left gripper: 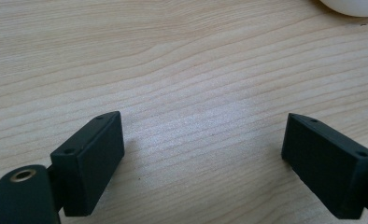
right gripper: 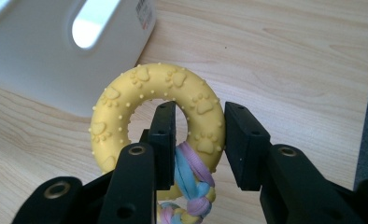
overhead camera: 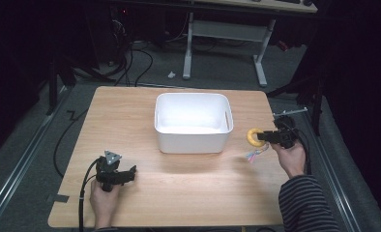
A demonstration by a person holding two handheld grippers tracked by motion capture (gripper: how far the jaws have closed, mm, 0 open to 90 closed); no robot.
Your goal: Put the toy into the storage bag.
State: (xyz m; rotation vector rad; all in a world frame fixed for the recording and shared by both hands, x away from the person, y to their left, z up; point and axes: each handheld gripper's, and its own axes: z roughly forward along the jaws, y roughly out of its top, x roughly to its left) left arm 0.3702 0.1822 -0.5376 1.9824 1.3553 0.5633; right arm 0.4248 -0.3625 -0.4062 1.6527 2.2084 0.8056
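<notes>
Right gripper (right gripper: 196,144): jaws clamped across one side of the yellow ring toy (right gripper: 126,105), one jaw through its hole. Ring is rubbery, studded, embossed with paw prints; one pastel braided rope (right gripper: 191,179) knotted on it hangs toward the table. Ring stands roughly upright, just right of the white bin (overhead camera: 192,140). Left gripper (left gripper: 203,154): jaws wide apart, holding nothing, near-left of bin. Count: one ring, one bin.

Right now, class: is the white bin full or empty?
Empty. In the high view the white bin shows bare floor and walls; the yellow ring toy is outside it, beside its right wall.
</notes>
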